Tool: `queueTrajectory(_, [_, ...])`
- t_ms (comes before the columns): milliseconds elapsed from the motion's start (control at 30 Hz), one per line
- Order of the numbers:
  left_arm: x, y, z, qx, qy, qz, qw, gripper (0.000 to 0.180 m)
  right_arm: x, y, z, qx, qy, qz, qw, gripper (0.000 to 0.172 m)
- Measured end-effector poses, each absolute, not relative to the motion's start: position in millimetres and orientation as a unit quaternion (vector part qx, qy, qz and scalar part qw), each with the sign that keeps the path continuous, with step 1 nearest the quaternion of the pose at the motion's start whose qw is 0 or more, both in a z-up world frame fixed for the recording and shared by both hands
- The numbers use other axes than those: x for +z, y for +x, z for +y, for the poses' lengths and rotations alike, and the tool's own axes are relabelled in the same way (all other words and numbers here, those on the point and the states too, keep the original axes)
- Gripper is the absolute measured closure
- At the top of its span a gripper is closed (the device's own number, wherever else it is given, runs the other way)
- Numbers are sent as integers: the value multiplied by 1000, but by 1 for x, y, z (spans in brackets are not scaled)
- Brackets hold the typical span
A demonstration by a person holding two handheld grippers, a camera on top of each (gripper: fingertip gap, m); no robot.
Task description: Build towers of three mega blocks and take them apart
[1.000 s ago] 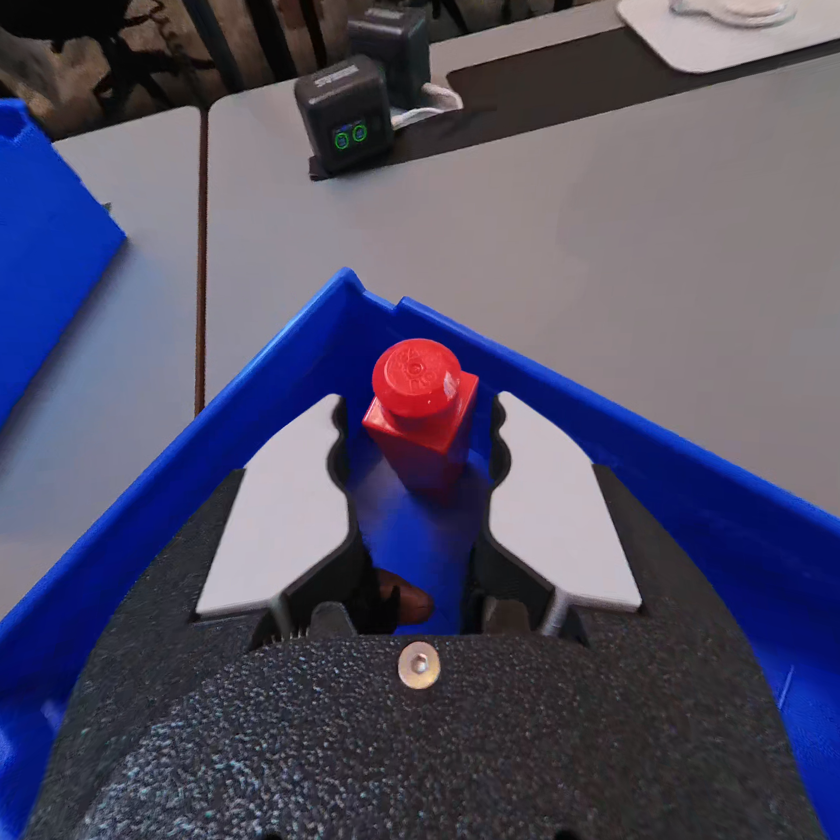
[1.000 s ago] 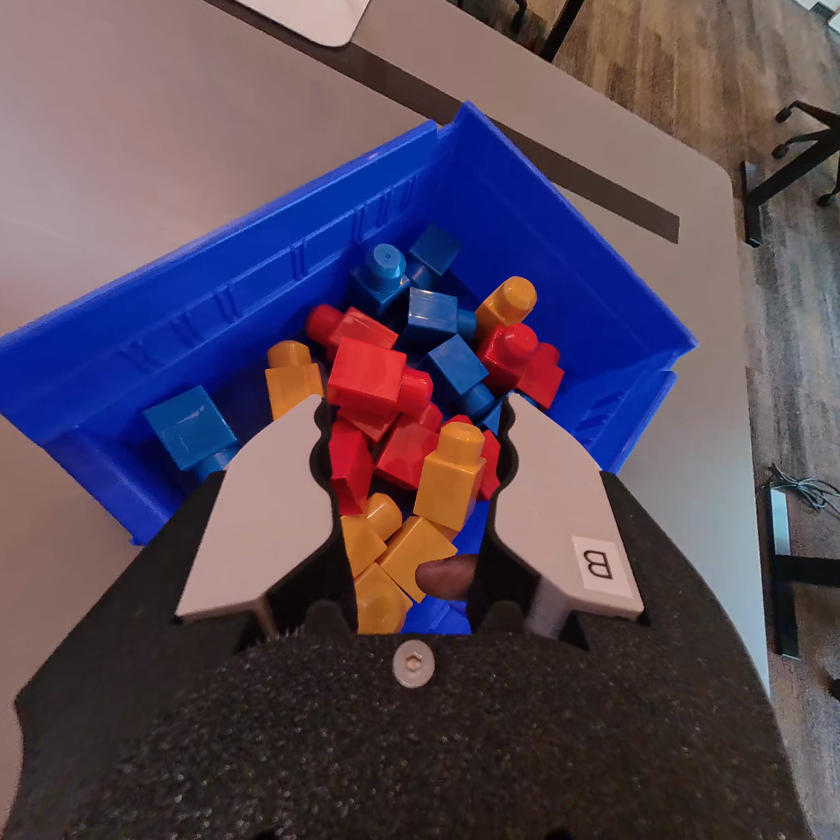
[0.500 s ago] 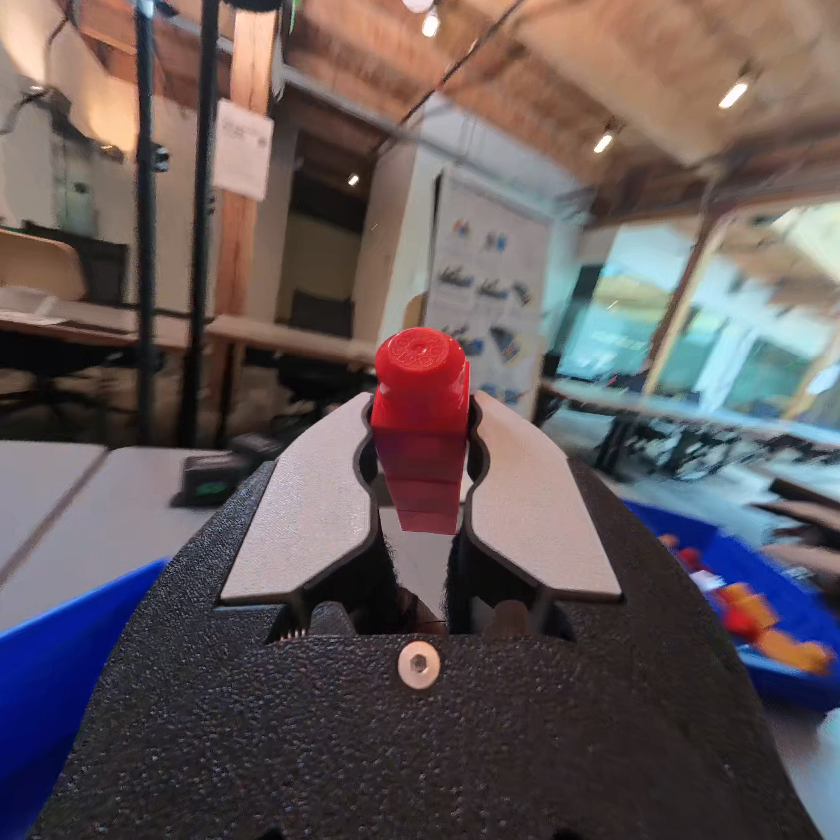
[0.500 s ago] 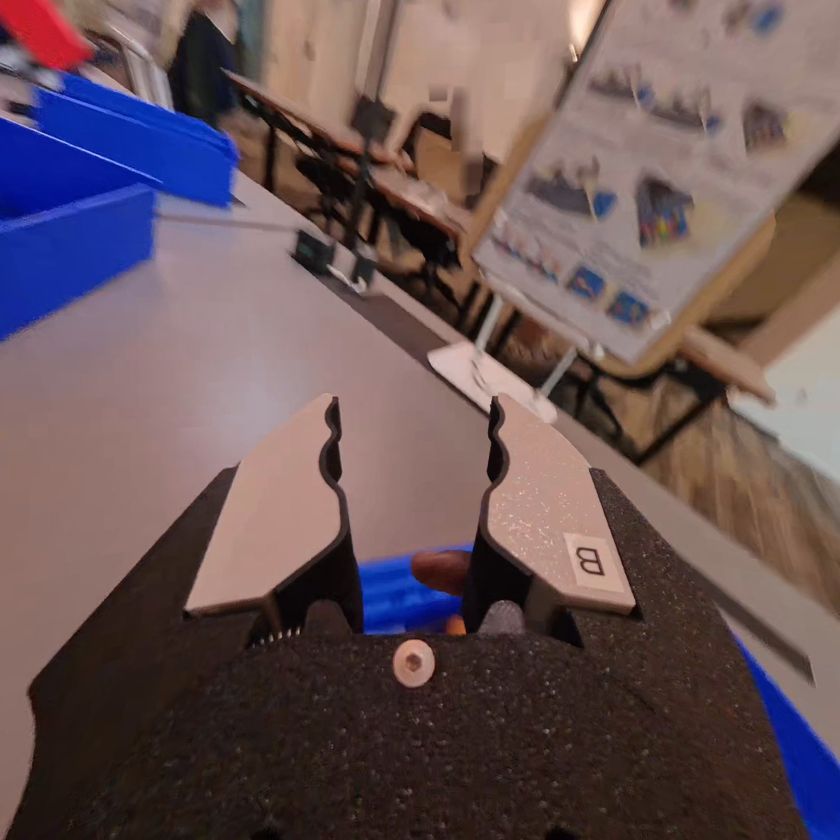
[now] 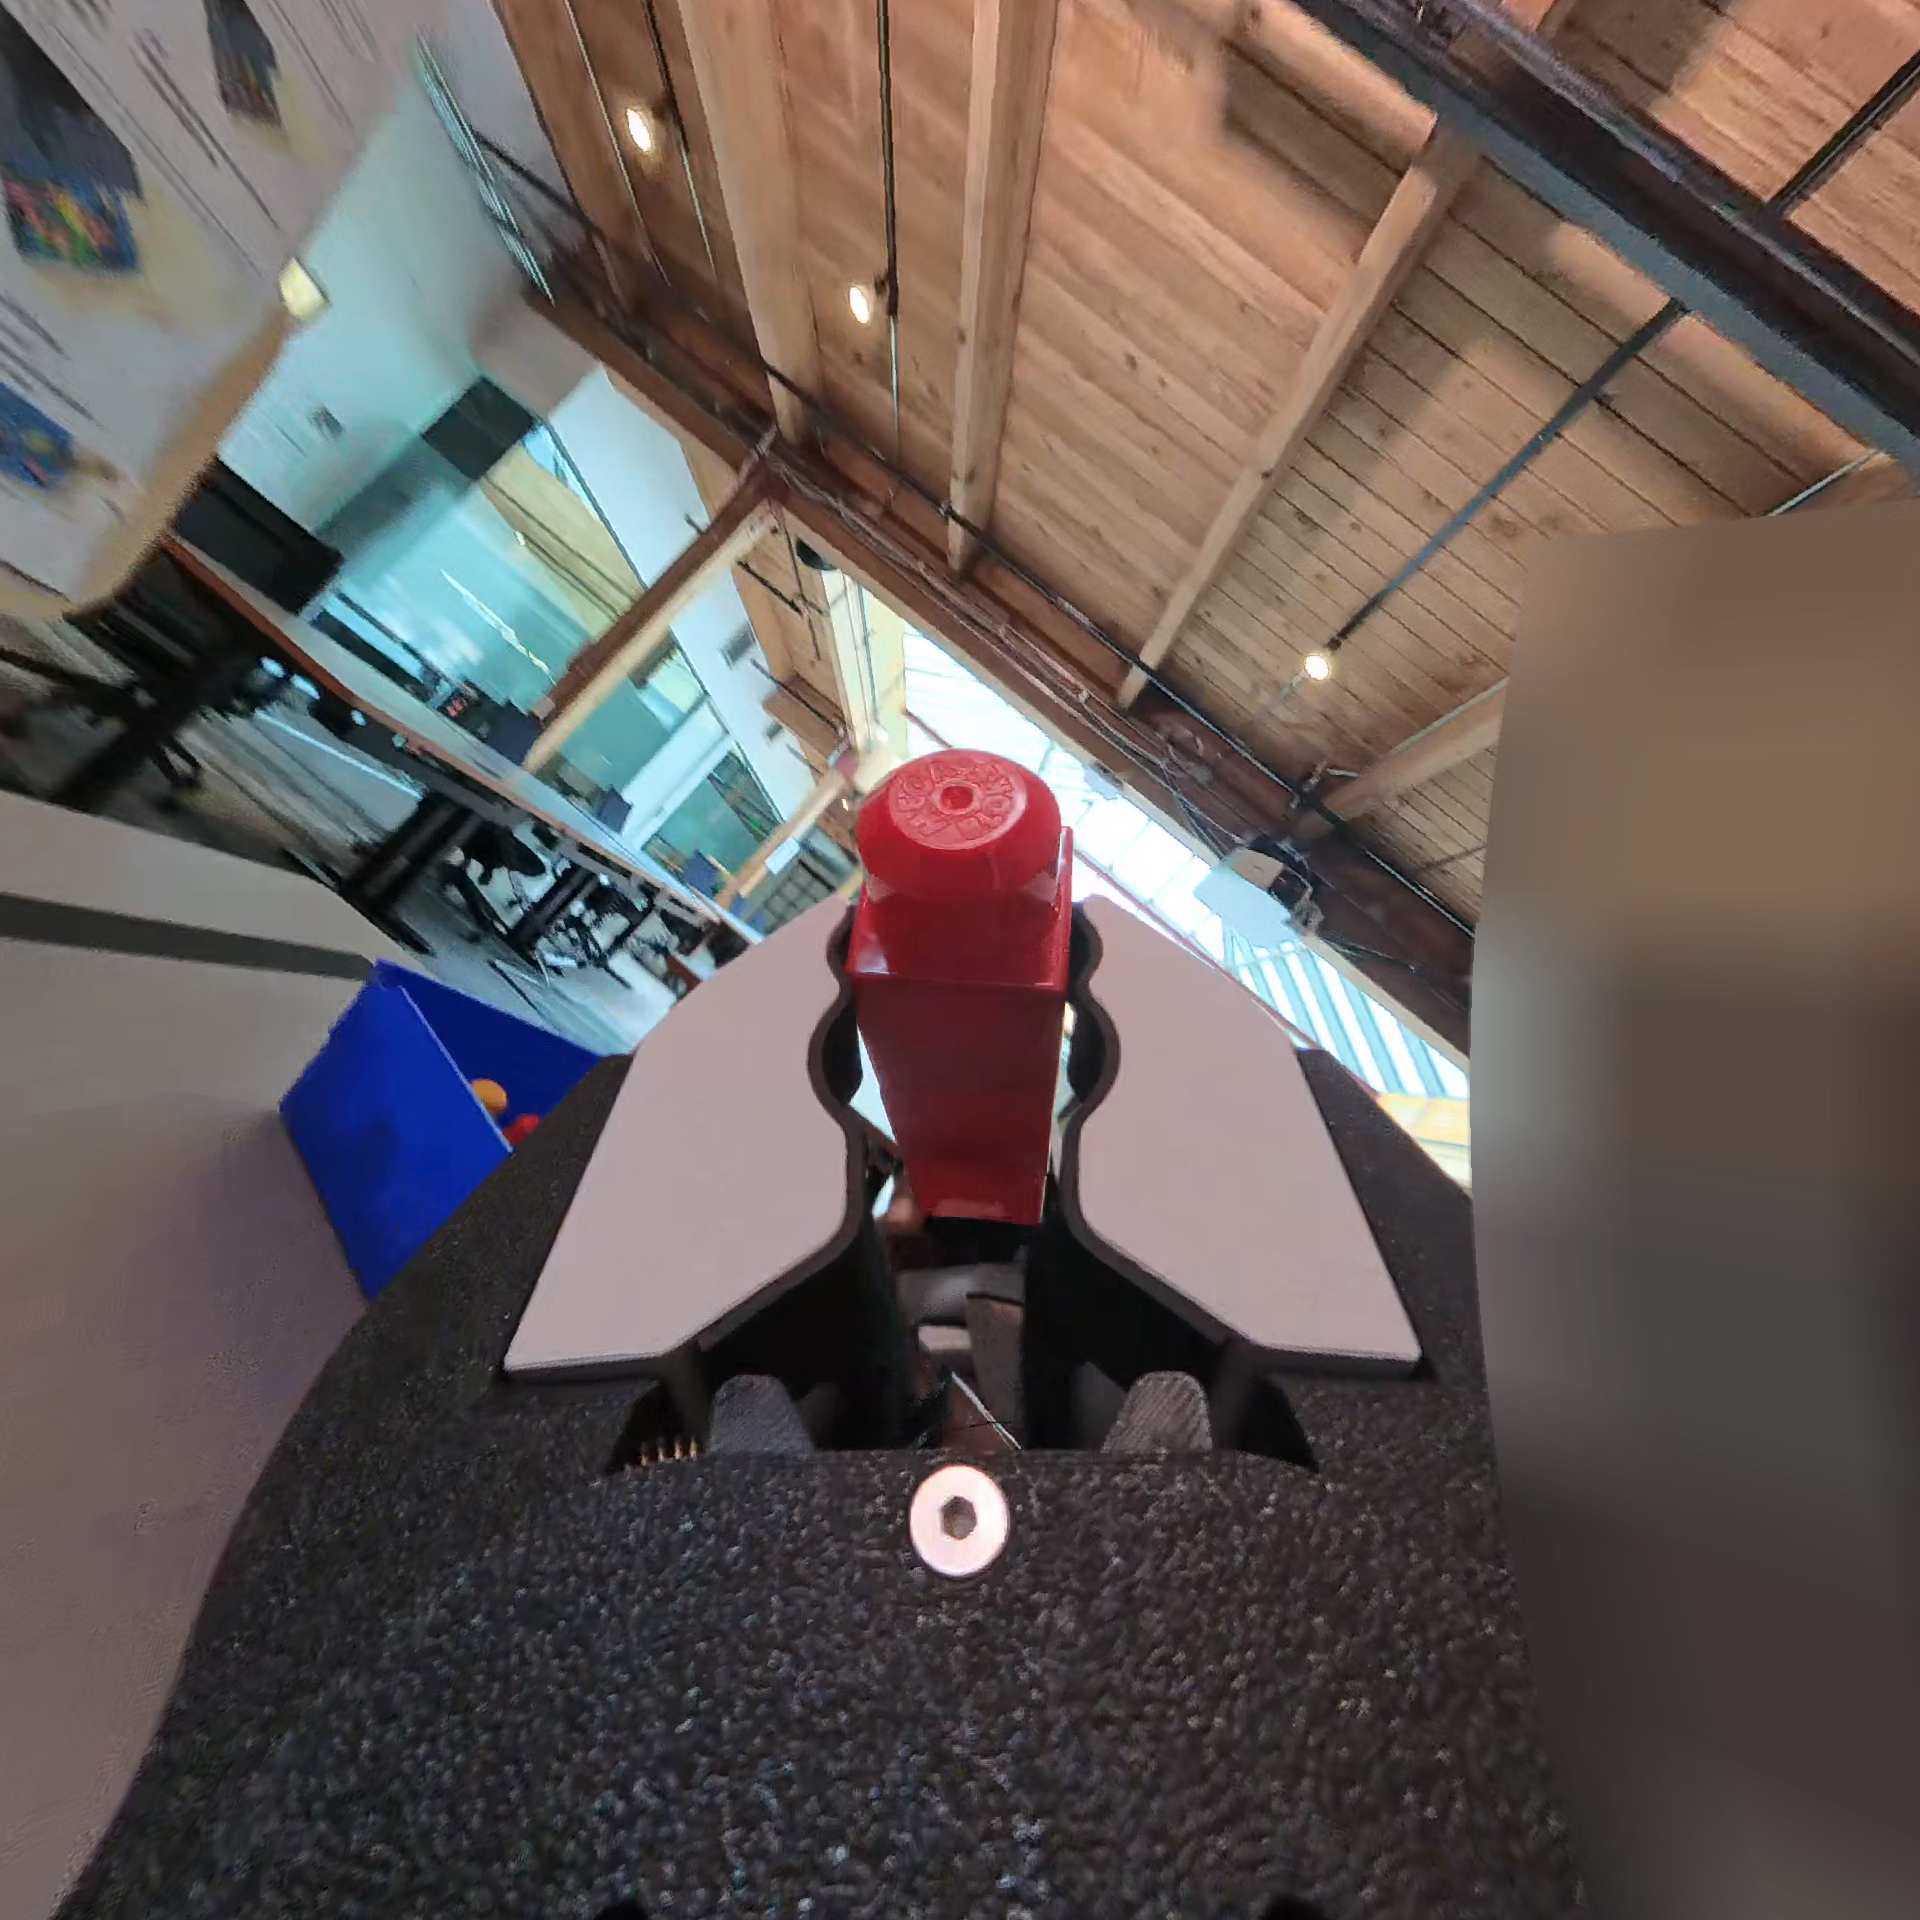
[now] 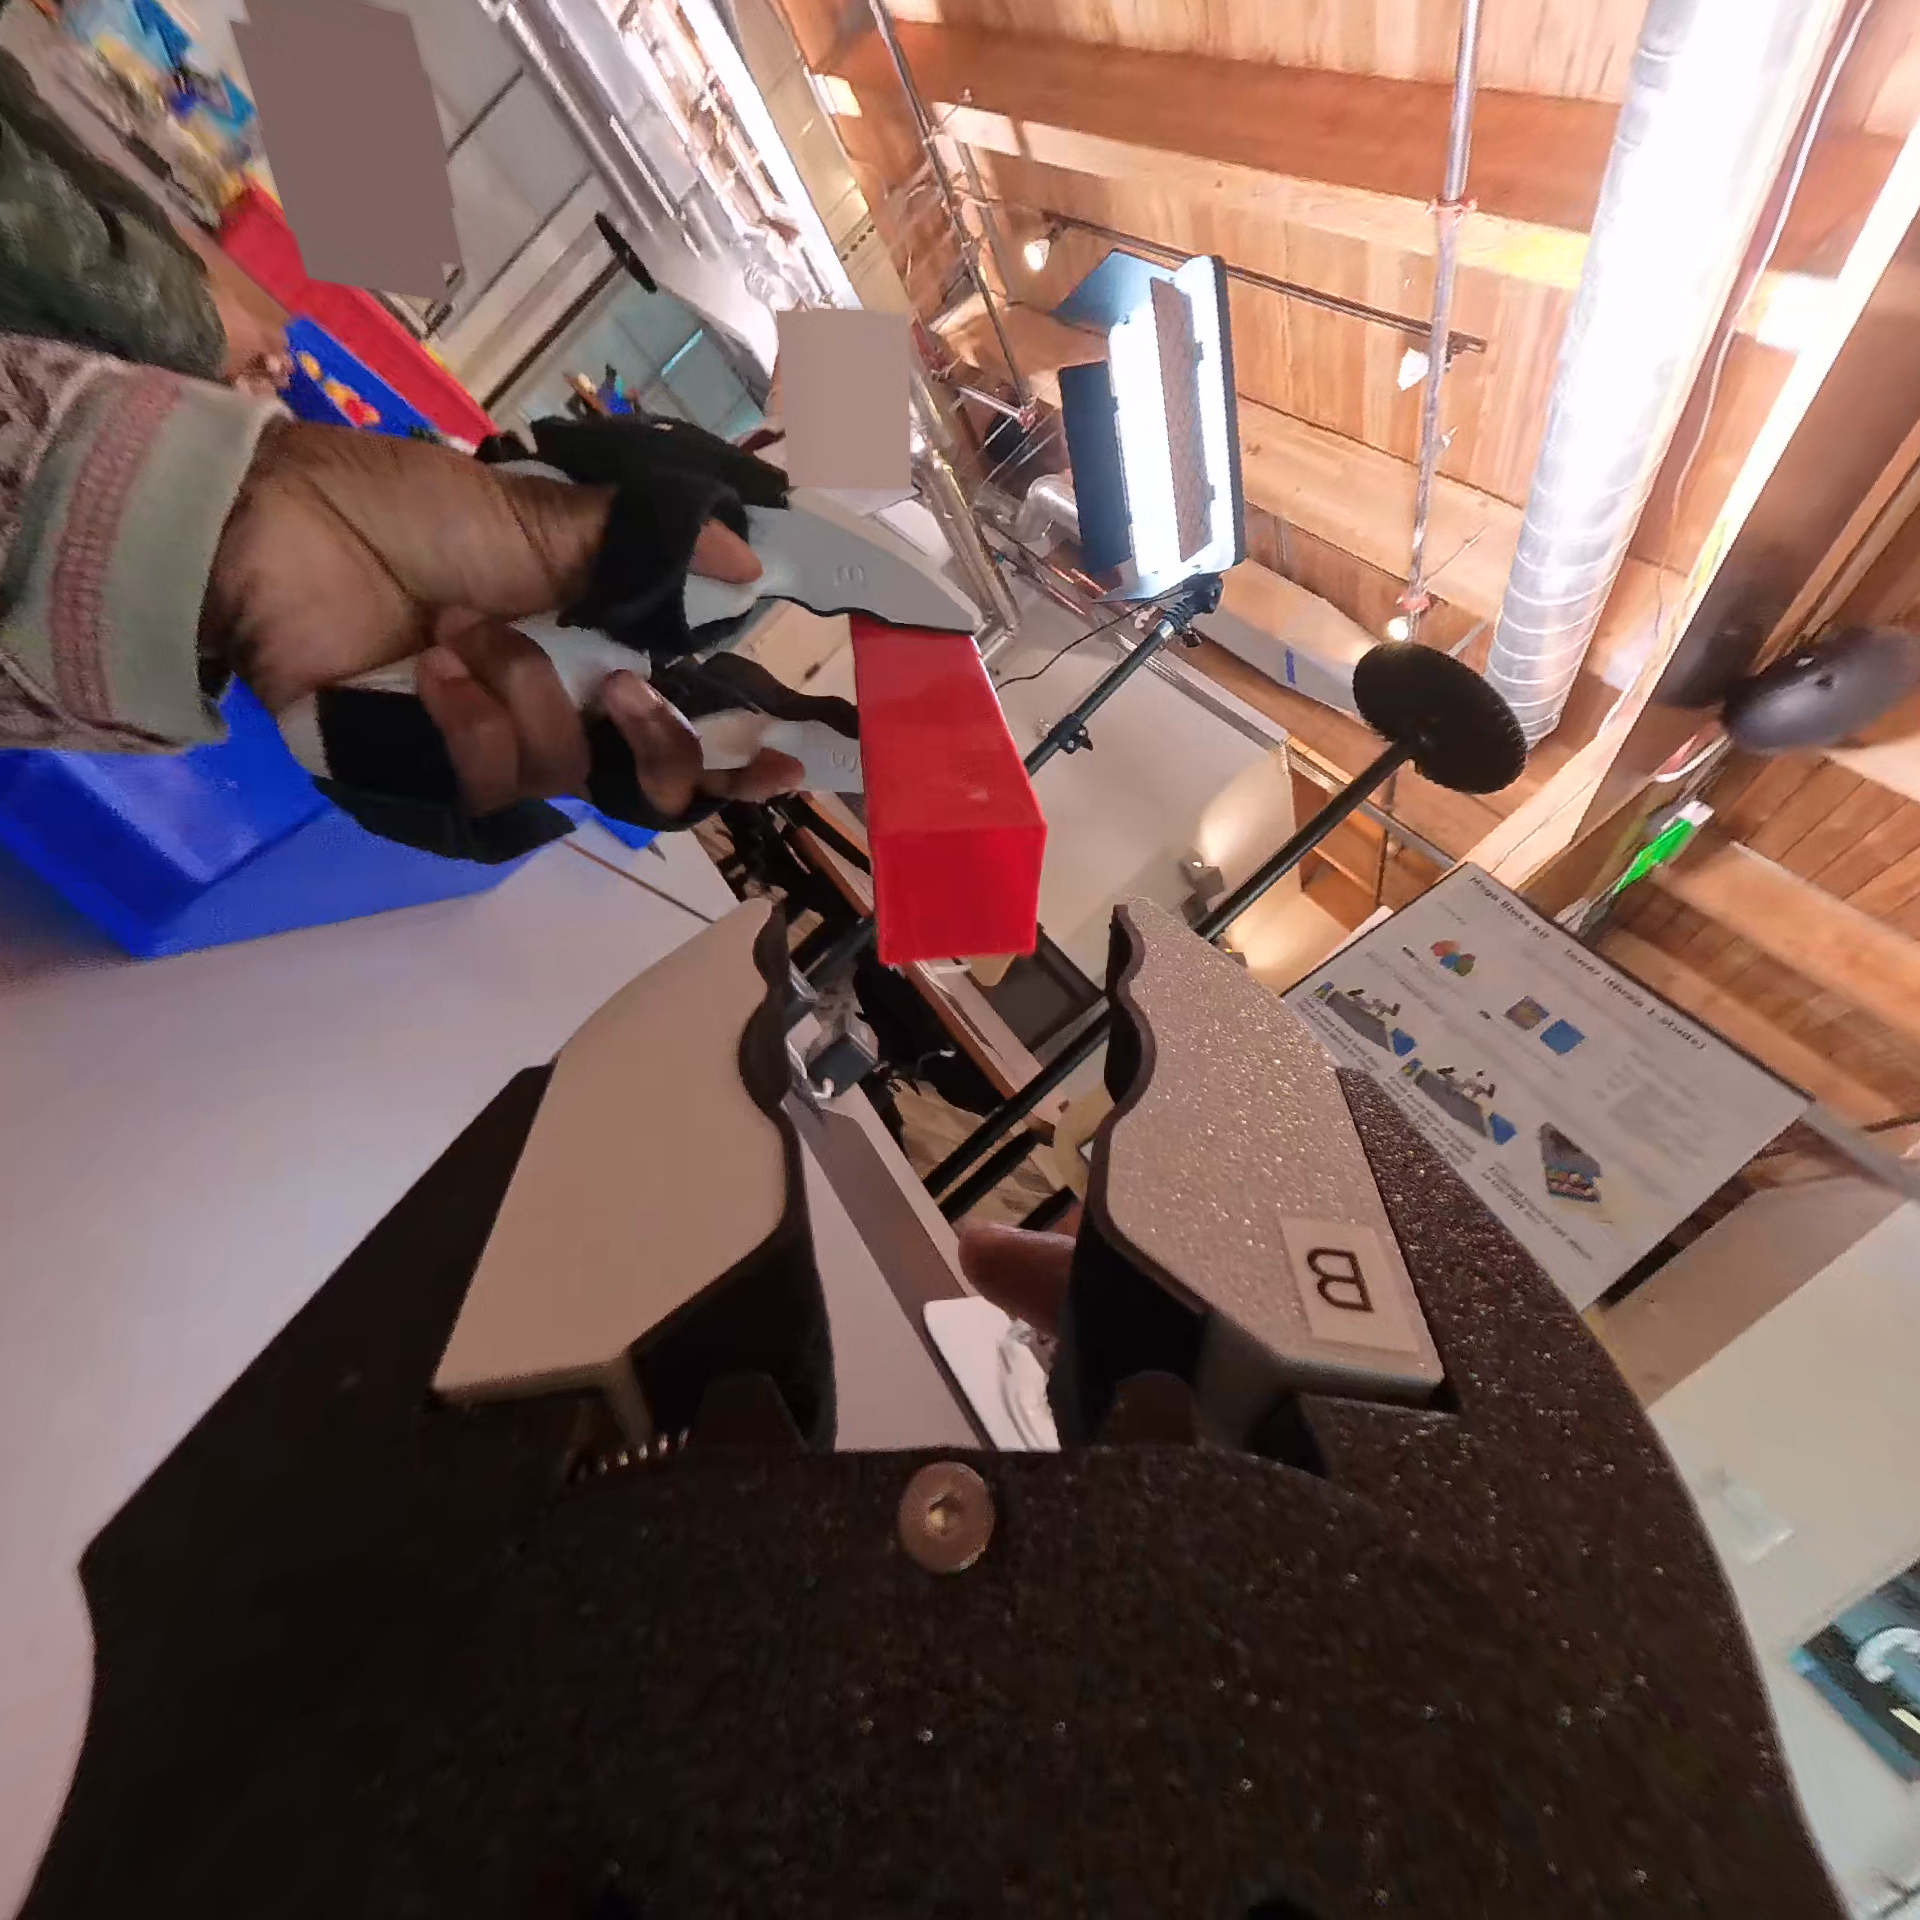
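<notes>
My left gripper (image 5: 956, 935) is shut on a tall red block tower (image 5: 956, 1060), both pads pressing its sides, its round stud pointing away from the camera. It is raised in the air with the ceiling behind it. In the right wrist view a hand holds the left gripper (image 6: 894, 686) at the upper left, and the red tower (image 6: 951, 831) hangs down from it. My right gripper (image 6: 945, 925) is open and holds nothing. The tower's lower end sits just at its fingertips, with a gap on each side.
A blue bin (image 5: 395, 1122) with loose blocks stands on the grey table (image 5: 104, 1247) at the left. Another blue bin (image 6: 156, 831) lies behind the hand (image 6: 395, 582). A light panel on a stand (image 6: 1153, 416) and a poster board (image 6: 1538, 1081) stand beyond the table.
My left gripper closed on the red tower in its bin and lifted it up into the air. My right gripper left its bin with nothing in it, swung up toward the tower, and its jaws narrowed a little.
</notes>
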State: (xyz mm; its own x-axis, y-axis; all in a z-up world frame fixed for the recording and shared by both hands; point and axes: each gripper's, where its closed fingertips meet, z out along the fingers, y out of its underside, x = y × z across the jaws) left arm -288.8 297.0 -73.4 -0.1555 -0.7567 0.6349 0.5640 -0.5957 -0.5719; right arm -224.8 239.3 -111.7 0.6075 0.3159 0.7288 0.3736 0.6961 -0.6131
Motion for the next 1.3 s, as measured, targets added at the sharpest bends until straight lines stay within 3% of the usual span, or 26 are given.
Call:
queueTrajectory(100, [-85,-268,289,-750,-500,124,414,144,-113,-227,237,-30,-373,-450,810,114])
queueTrajectory(167, [-87,-260,284,-758,-500,129,397,144,-111,-226,235,-45,-361,-444,819,136])
queueTrajectory(233, [-85,-259,282,-760,-497,137,395,144,-110,-225,234,-30,-367,-437,821,136])
queueTrajectory(467, [-90,-239,250,-747,-478,248,390,116,-93,-207,240,257,-422,-285,821,136])
queueTrajectory(667, [-102,-231,269,-717,-521,195,421,139,-103,-218,241,85,-412,-360,833,136])
queueTrajectory(800, [-102,-235,270,-726,-517,192,411,143,-107,-221,243,12,-411,-390,824,136])
queueTrajectory(1067, [-63,-328,308,-678,-478,109,547,144,-79,-169,247,-44,-409,-360,837,136])
queueTrajectory(1200, [-53,-345,302,-651,-477,129,576,143,-74,-78,278,-87,-499,-260,822,136])
queueTrajectory(1300, [-48,-354,301,-652,-466,120,586,143,-116,8,312,-81,-647,-156,742,136])
